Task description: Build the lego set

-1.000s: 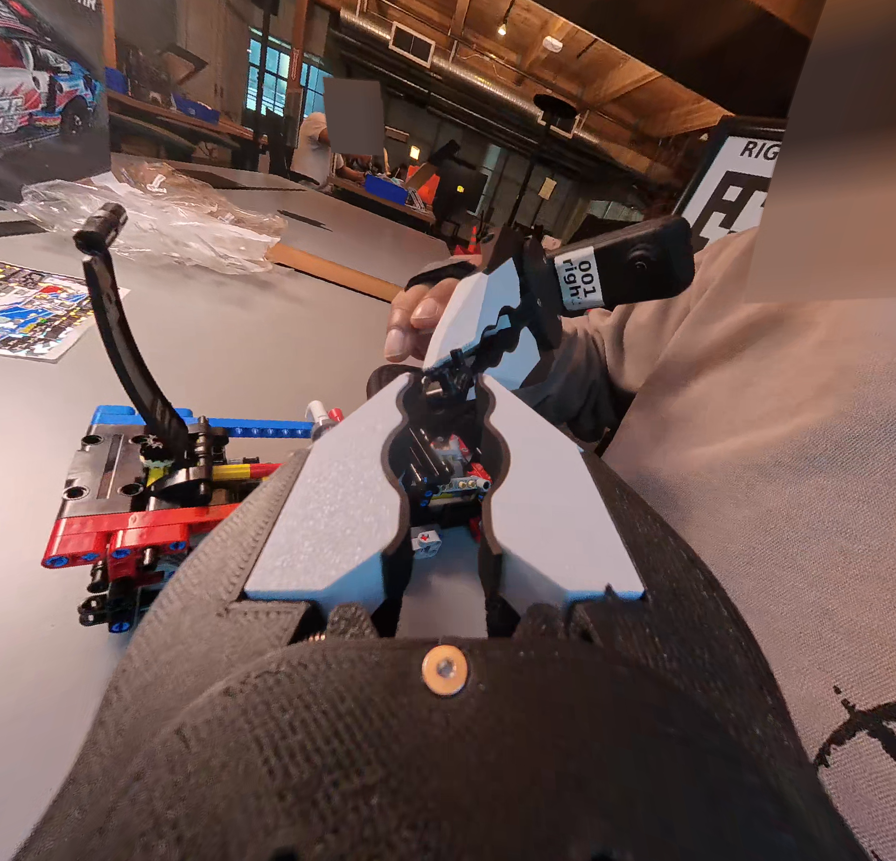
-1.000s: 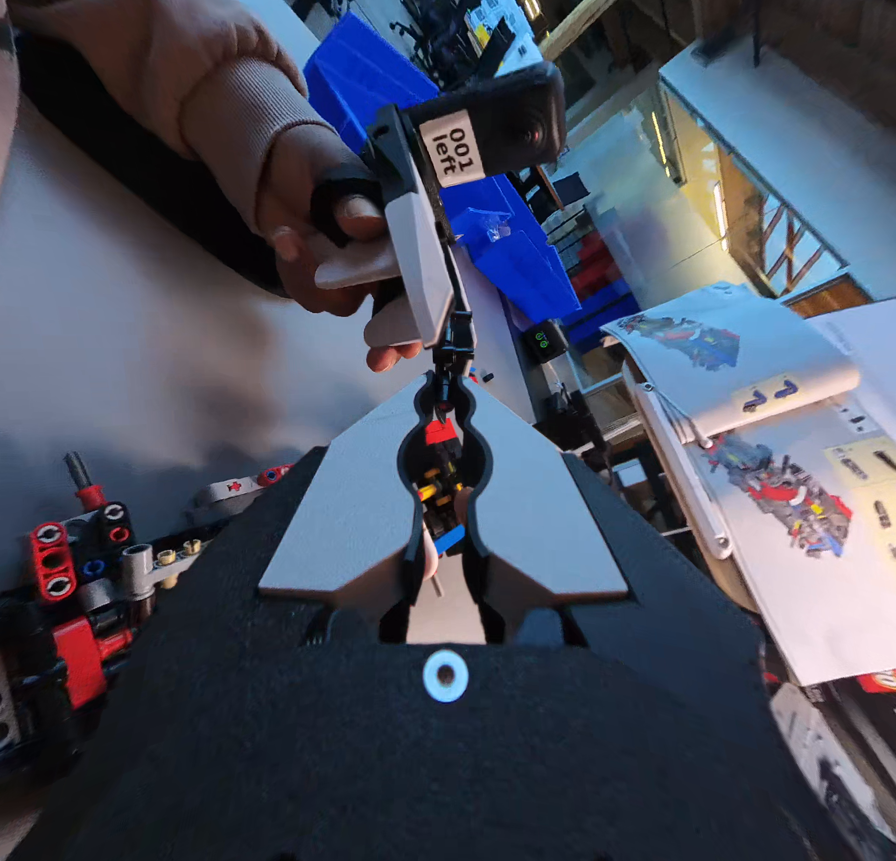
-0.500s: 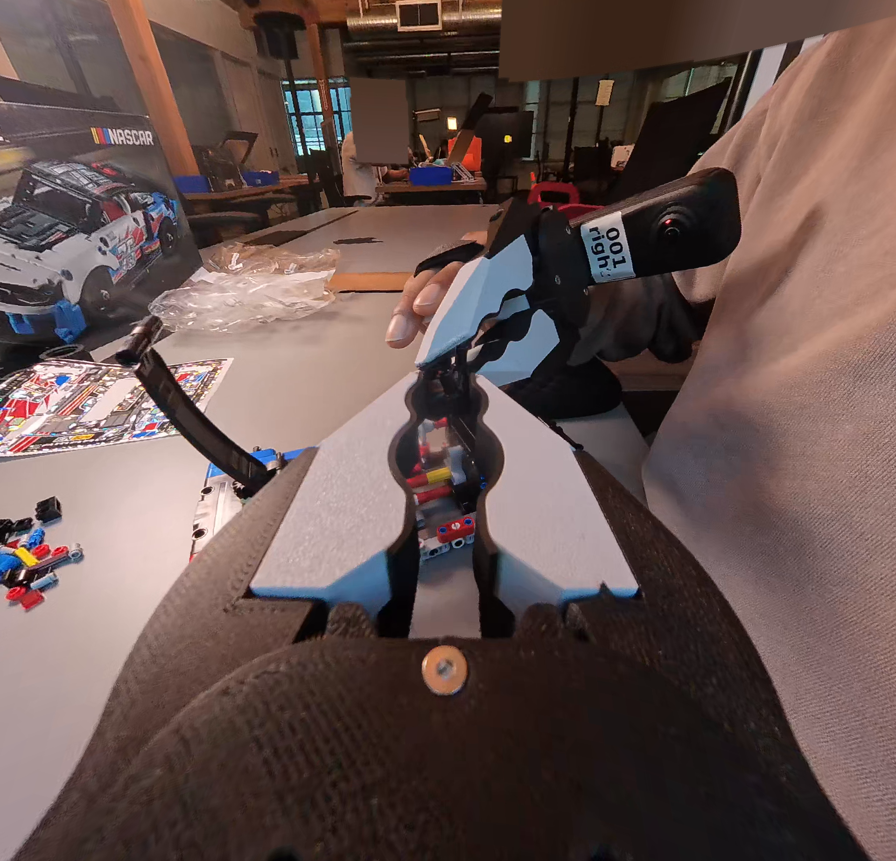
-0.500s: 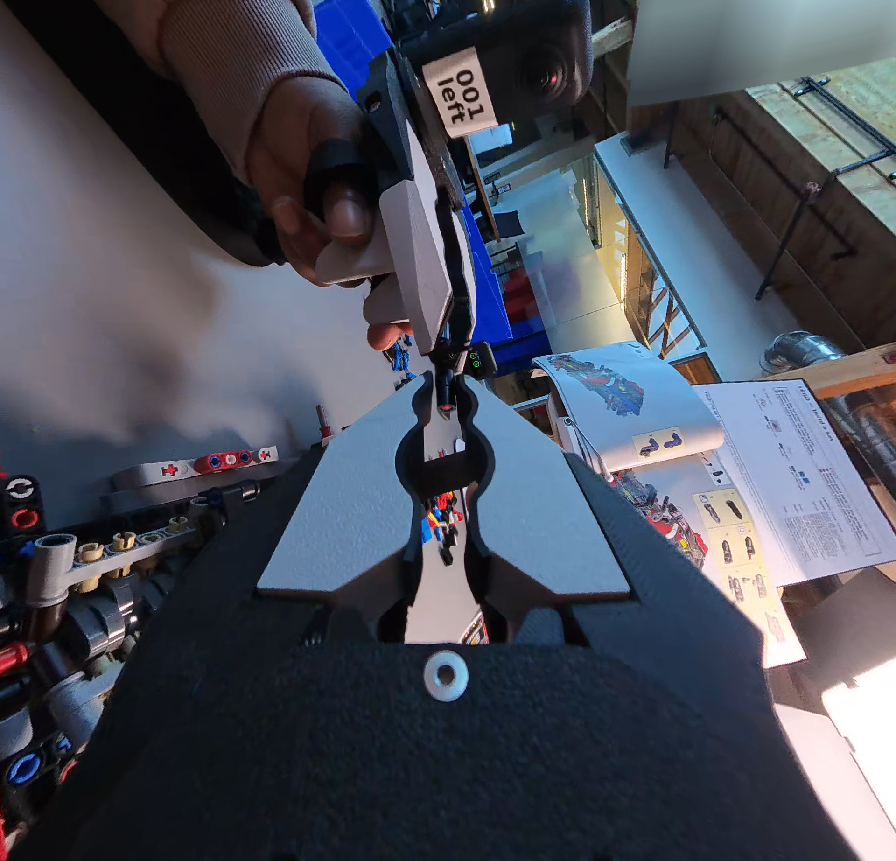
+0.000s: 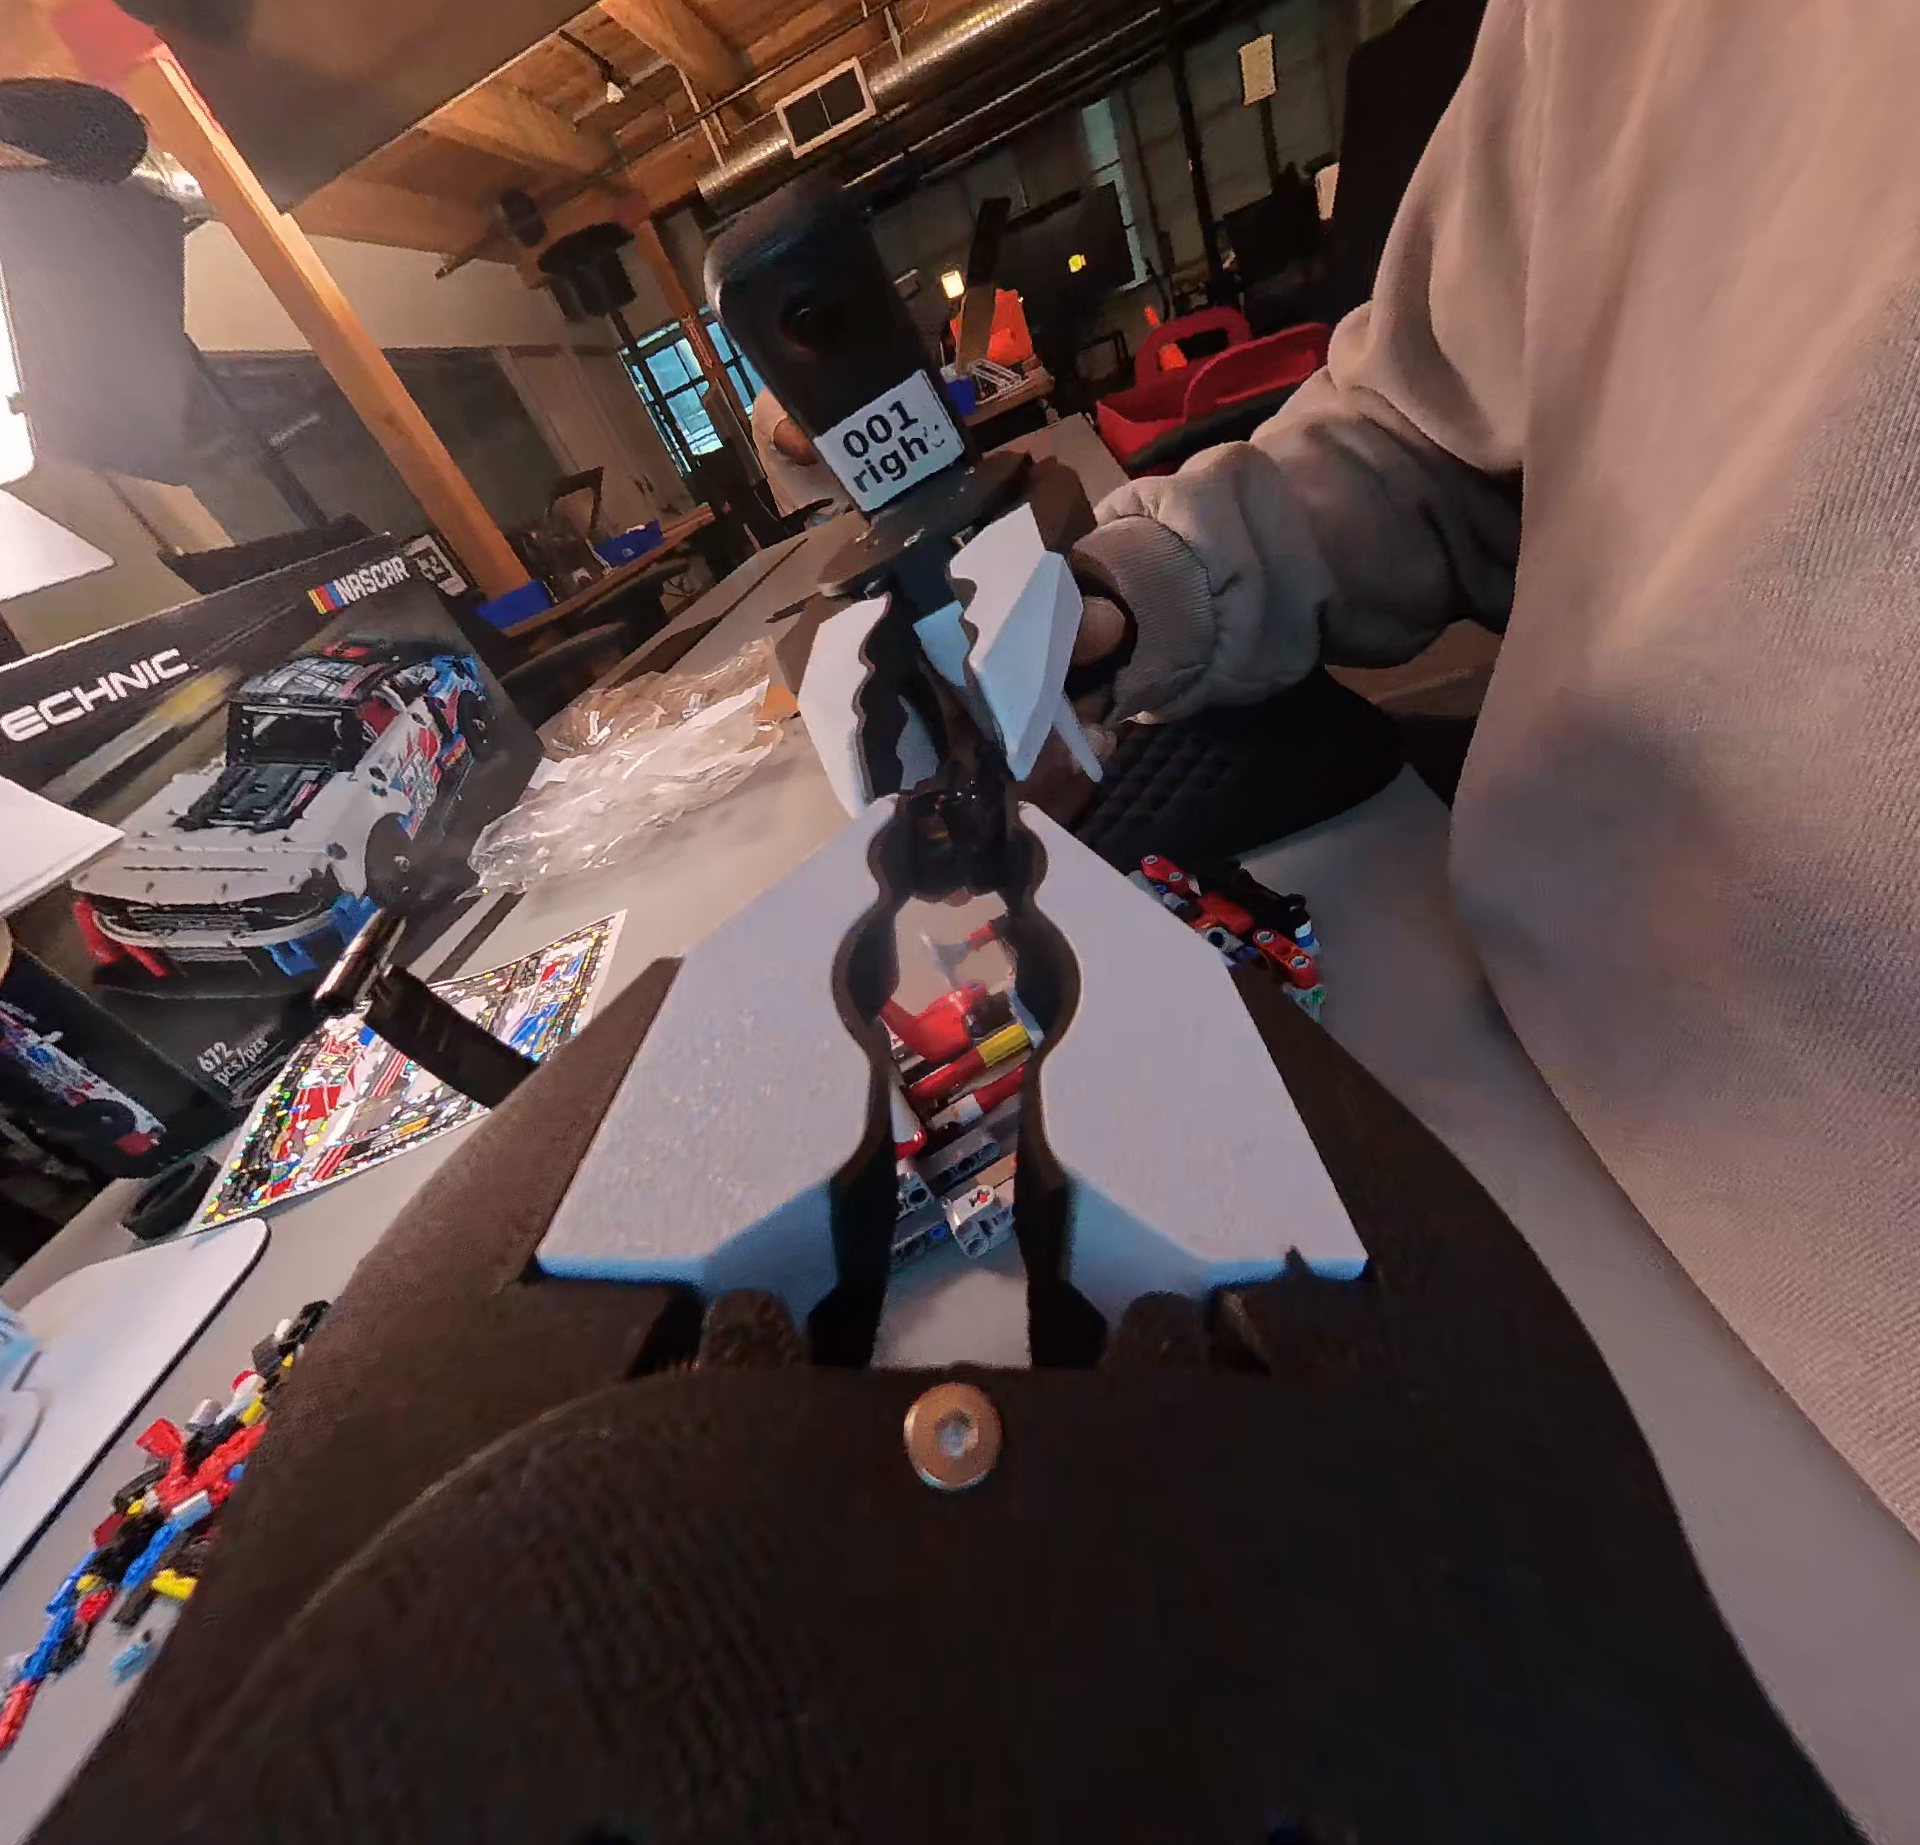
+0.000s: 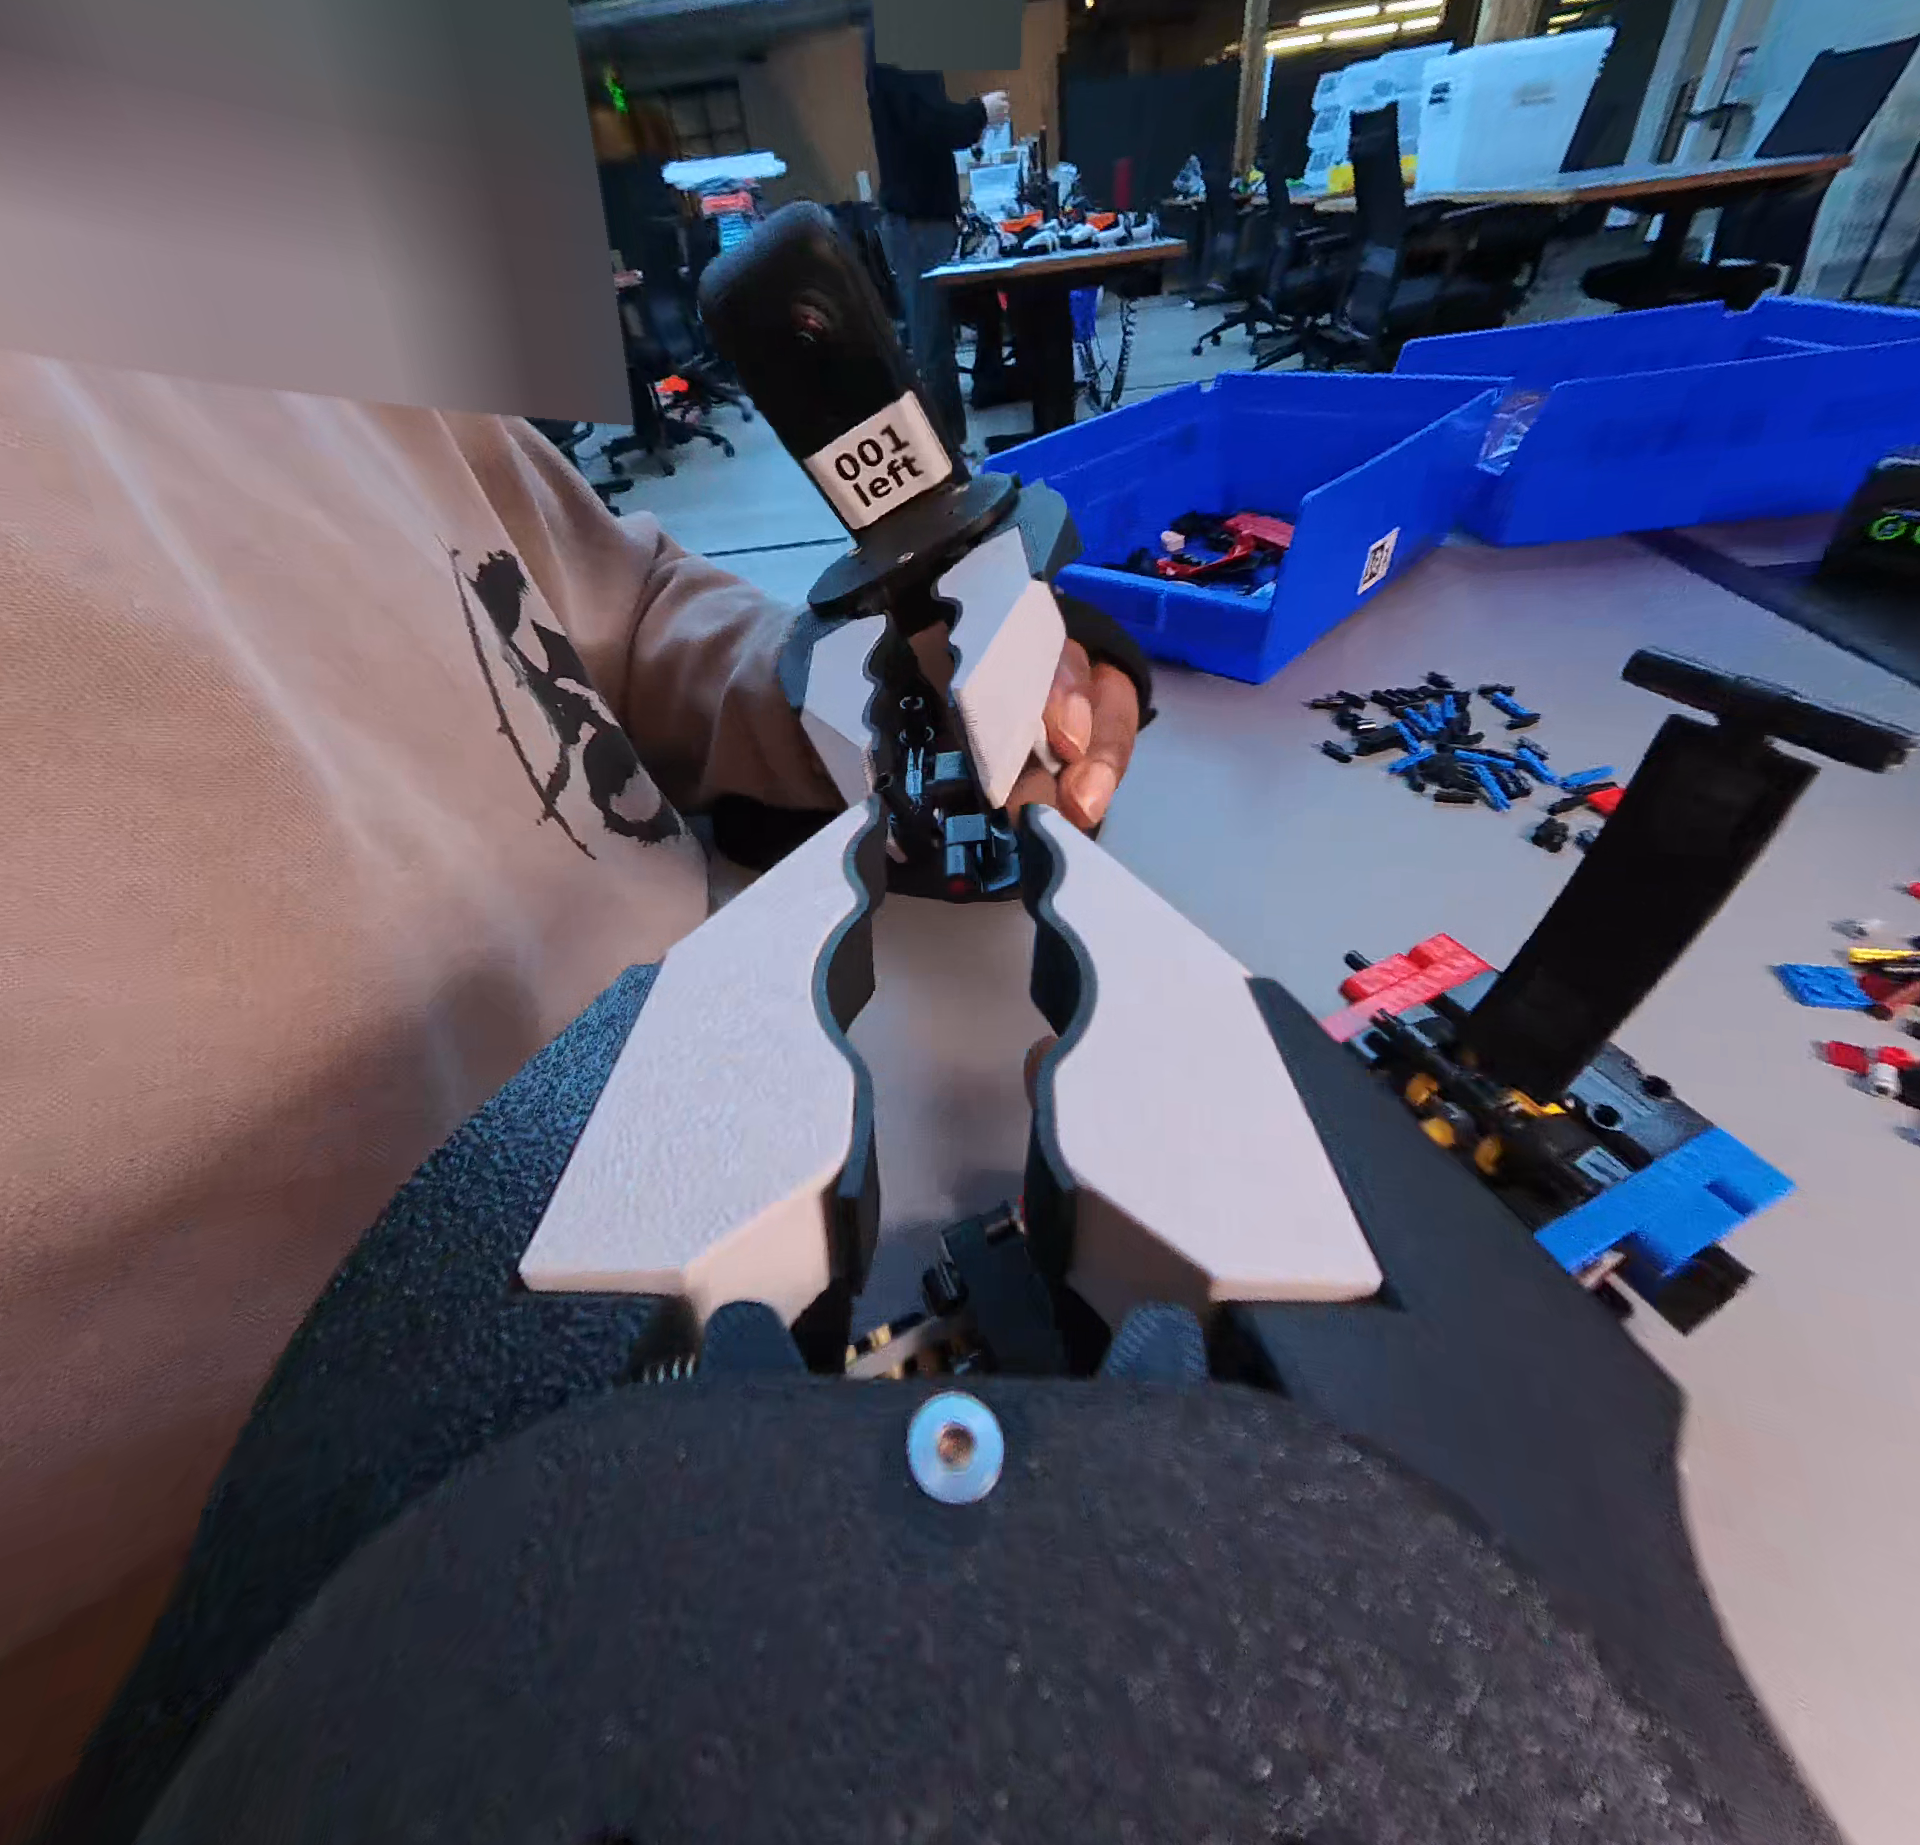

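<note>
1. Left gripper [image 5: 951, 829] pinches small black piece [image 6: 961, 829], held above the tabletop [image 6: 1299, 860] near its front edge.
2. Right gripper [image 6: 951, 829] fingers spread around it.
3. Risk: thin tip grip; a misaligned handover drops it onto the chassis [image 6: 1538, 1120].

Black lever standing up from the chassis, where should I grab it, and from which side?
Grip the lever mid-shaft, one finger on each broad flat face, approaching edge-on and well above its base. The shaft is a flat strip leaning upward, so its faces give parallel surfaces. Its crossbar on top would probably stop an upward slip, while small parts on the chassis crowd its foot.
</note>
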